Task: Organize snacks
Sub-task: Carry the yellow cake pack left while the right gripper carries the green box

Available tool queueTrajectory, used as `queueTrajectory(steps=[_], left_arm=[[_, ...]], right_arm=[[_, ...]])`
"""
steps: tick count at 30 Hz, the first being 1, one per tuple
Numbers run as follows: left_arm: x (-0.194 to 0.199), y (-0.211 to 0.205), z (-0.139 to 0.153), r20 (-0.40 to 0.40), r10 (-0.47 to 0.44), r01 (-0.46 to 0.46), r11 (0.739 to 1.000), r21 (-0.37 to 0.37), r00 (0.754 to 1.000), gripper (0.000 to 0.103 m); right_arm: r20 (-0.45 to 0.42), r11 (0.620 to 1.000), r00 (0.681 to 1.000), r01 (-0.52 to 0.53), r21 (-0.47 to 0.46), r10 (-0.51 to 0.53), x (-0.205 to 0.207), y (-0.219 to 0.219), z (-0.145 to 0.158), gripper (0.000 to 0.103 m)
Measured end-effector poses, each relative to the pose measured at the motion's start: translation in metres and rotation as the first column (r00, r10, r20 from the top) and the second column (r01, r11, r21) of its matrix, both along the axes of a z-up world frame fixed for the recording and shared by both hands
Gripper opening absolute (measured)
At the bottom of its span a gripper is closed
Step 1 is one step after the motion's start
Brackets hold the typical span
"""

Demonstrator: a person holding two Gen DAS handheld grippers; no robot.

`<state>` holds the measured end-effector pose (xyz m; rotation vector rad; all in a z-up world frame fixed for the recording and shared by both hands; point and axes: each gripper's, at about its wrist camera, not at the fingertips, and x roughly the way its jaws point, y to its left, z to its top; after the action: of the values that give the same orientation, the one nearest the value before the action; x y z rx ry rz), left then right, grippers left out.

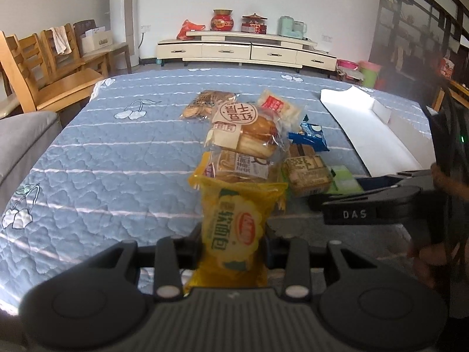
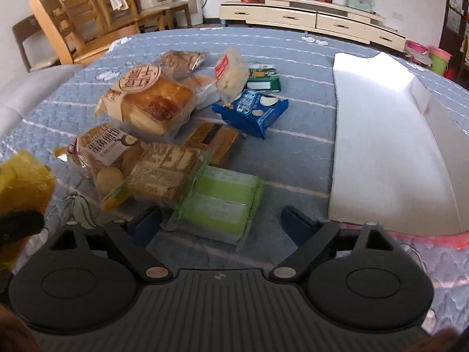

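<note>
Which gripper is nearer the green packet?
Right. The right gripper is open just above the green packet; the left gripper is off to the side, shut on the yellow bread bag.

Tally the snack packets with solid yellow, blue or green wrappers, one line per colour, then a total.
Yellow: 1, the yellow packet
Blue: 1, the blue packet
Green: 2, the light green packet and the dark green packet
Total: 4
</note>
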<state>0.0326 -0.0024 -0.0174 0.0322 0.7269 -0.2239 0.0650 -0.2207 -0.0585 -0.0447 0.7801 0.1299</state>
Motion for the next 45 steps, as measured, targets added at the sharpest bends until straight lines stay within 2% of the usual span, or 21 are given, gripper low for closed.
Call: queueTrajectory(steps=[1, 2, 4, 12, 23, 30, 35, 45], left_arm=[[-0.001, 0.0, 0.0, 0.002, 0.0, 0.0, 1.0, 0.001, 1.0, 0.037], [-0.001, 0.0, 0.001, 0.004, 0.0, 0.0, 1.0, 0.001, 1.0, 0.037], [-0.002, -0.001, 0.002, 0.007, 0.001, -0.001, 1.0, -0.003, 1.0, 0.037], [-0.008, -0.009, 0.01, 0.022, 0.008, -0.008, 1.0, -0.019, 1.0, 0.037], [-0.019, -0.029, 0.037, 0.083, 0.023, -0.021, 0.999, -0.025, 0.996, 0.036], [-0.018, -0.046, 0.047, 0.097, -0.01, 0.014, 0.999, -0.034, 0.995, 0.036], [-0.012, -0.061, 0.05, 0.075, -0.043, 0.049, 0.996, -0.076, 0.996, 0.036], [0.001, -0.1, 0.06, 0.092, -0.121, 0.126, 0.991, -0.051, 0.988, 0.036]], right_arm=[[0.015, 1.0, 1.0, 0.001, -0.022, -0.001, -0.002, 0.002, 0.0, 0.075], [0.021, 0.999, 1.0, 0.003, -0.033, -0.002, -0.005, 0.001, 0.001, 0.064], [0.016, 1.0, 1.0, 0.01, -0.006, -0.01, -0.011, -0.006, 0.004, 0.06], [0.08, 0.999, 0.996, 0.043, 0.01, -0.044, -0.052, -0.039, 0.026, 0.06], [0.186, 0.999, 0.981, 0.048, 0.025, -0.052, -0.088, -0.045, 0.067, 0.06], [0.224, 0.995, 0.97, 0.095, 0.034, -0.1, -0.097, -0.062, 0.079, 0.06], [0.247, 0.99, 0.959, 0.133, 0.052, -0.142, -0.099, -0.08, 0.086, 0.06], [0.258, 0.981, 0.947, 0.184, 0.059, -0.193, -0.097, -0.104, 0.093, 0.06]])
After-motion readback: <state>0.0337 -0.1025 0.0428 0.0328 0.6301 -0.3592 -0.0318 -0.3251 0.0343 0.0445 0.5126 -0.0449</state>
